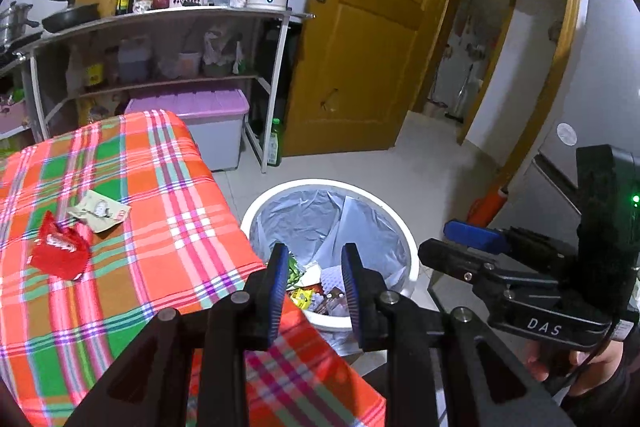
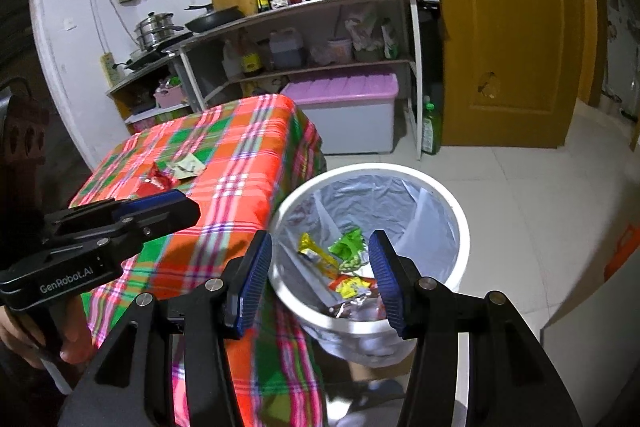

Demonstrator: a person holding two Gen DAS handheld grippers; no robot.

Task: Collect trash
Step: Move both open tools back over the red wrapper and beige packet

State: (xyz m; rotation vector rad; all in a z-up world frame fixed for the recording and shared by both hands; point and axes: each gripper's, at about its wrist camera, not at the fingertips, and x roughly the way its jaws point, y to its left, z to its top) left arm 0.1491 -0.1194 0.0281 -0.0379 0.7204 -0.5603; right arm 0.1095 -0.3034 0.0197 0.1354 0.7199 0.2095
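Plaid-covered worktop (image 1: pixel 132 211) with a white, bag-lined bin (image 2: pixel 448 203) standing on the floor just beside its corner, presumably so that litter can be dropped straight in from the worktop's edge. The bin already holds several wrappers (image 2: pixel 340 267), yellow, green and red among them, lying at the bottom of the liner.

Two pieces of trash lie on the cloth, well back from the bin: a crumpled red wrapper (image 1: pixel 60 255) and, touching it on the side farther from the bin, a pale torn packet (image 1: pixel 100 213). Judged from this layout, the collection is partly done, and these two items are what is left.

Both tools are held above the bin, tilted down toward it. The left tool (image 1: pixel 316 287) has its pads parted by a narrow gap with nothing between them. The right tool (image 2: pixel 320 275) stands spread wider, likewise empty. Neither touches bin or trash; each would have to be carried back across the worktop to reach the red wrapper.
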